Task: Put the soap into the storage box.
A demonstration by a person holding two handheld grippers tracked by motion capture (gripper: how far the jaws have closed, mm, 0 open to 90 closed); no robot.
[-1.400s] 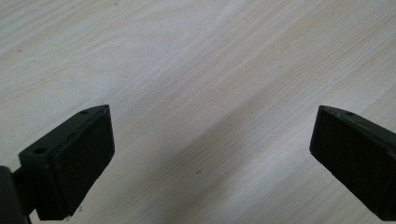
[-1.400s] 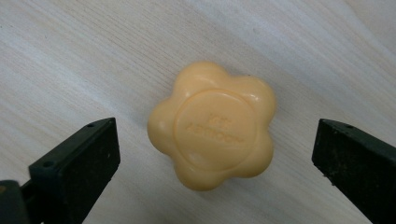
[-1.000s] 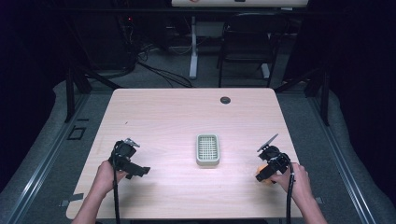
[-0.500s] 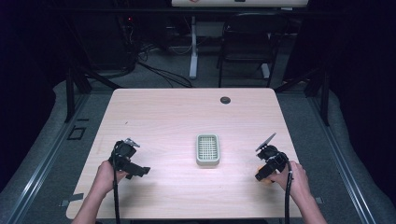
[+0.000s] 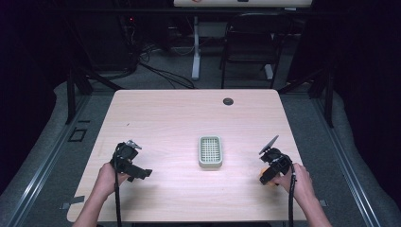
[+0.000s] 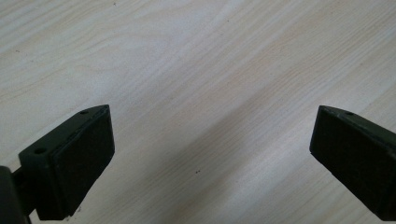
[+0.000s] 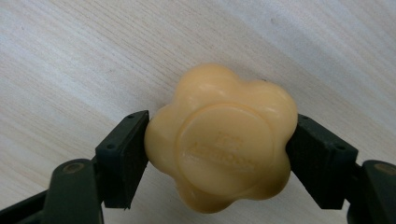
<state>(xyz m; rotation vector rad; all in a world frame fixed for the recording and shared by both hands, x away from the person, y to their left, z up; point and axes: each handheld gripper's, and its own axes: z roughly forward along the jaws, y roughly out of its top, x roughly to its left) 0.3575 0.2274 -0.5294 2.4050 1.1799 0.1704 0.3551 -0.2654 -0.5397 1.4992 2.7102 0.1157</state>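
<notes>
Right gripper view: we're clamping right gripper (image 7: pixel 219 154), jaws just closing, on yellow flower-shaped soap bar (image 7: pixel 222 137) at near right table edge. Left gripper (image 6: pixel 210 154) jaws apart, idling. Green slotted soap dish (image 5: pixel 210 152) waiting mid-table; transfer pending.

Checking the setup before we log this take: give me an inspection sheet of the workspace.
Surface: pale wood table, bare apart from the items below.
Job's things: yellow flower-shaped soap; grey-green soap dish mid-table.
Clutter: nothing seen.
Grippers: right gripper shut on the soap, jaws just closed; left gripper open over bare wood.
Cables: one trails from each gripper; more on the floor behind.
Surroundings: dark room, chair.
</notes>
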